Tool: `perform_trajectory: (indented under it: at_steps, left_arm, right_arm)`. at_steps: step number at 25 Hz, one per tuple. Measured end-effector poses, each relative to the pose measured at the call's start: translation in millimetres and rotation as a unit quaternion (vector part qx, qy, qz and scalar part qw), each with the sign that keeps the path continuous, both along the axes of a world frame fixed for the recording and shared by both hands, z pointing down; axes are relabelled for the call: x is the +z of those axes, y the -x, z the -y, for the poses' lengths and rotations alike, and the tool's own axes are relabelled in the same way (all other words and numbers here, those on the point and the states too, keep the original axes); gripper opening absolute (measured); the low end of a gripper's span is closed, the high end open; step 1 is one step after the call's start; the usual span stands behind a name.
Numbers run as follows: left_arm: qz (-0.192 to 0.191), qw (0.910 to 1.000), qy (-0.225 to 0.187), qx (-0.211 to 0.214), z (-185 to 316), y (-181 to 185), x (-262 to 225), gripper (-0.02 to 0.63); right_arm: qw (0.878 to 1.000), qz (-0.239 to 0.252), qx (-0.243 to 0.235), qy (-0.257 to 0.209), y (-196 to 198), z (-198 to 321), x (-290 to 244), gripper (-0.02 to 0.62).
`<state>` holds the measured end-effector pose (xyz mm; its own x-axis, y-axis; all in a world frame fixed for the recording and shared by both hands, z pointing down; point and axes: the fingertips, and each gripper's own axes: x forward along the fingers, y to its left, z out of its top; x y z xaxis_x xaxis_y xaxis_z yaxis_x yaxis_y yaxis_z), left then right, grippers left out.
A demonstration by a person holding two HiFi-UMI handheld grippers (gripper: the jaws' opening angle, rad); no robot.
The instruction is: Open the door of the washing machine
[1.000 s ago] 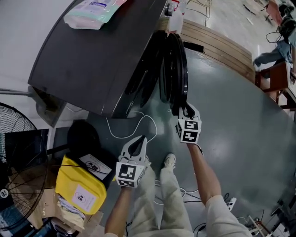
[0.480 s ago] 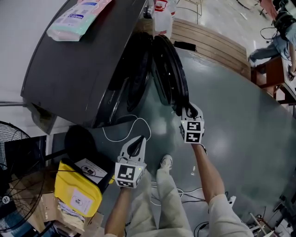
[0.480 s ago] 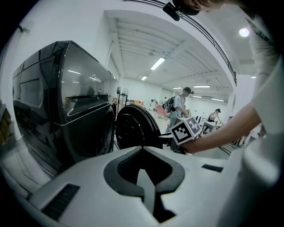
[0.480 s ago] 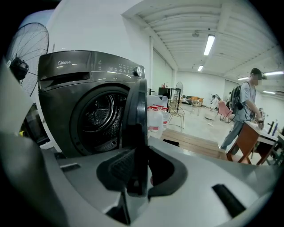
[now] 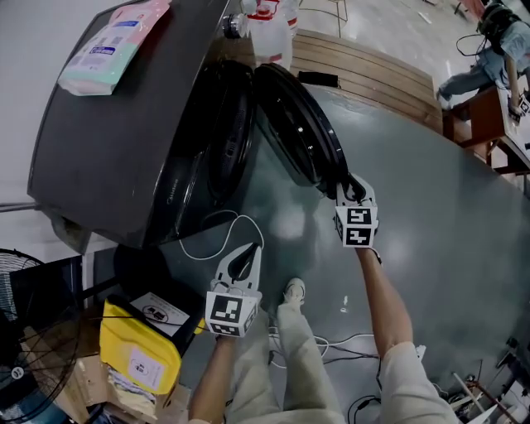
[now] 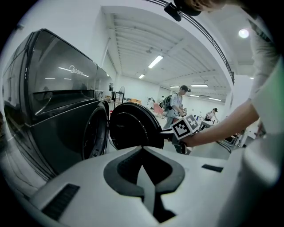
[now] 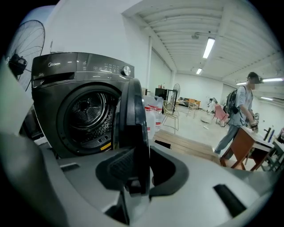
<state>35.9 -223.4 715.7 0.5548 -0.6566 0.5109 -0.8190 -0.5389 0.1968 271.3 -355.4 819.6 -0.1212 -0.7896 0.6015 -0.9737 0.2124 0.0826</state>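
A dark grey front-loading washing machine (image 5: 124,124) stands at the upper left, its round door (image 5: 298,132) swung partly out from the drum opening (image 7: 88,111). My right gripper (image 5: 352,189) sits at the door's free edge, and the door rim (image 7: 135,119) runs up between its fingers. Both black fingers touch the rim; the jaws have just been opening a little with the rim still between them. My left gripper (image 5: 243,263) hangs low in front of the machine, shut and empty, well apart from the door (image 6: 133,131).
A pink and green packet (image 5: 108,45) lies on the machine's top. White jugs (image 5: 265,25) and a wooden platform (image 5: 364,74) are behind the door. A yellow bag (image 5: 141,356), a fan (image 5: 25,331) and a white cable (image 5: 215,240) are at the left. A person (image 5: 489,58) is far right.
The door has swung further out from the machine, with my right gripper moving right along with its edge. My left gripper has stayed shut and kept about the same spot in the view.
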Motion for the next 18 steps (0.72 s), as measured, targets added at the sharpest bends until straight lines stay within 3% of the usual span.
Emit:
perform_trajectory:
  at_steps: [18]
  left_arm:
    - [0.002, 0.9994, 0.015, 0.032, 61.7, -70.1, 30.1, 0.009]
  right_arm:
    - [0.999, -0.029, 0.017, -0.013, -86.9, 51.4, -1.0, 0.107]
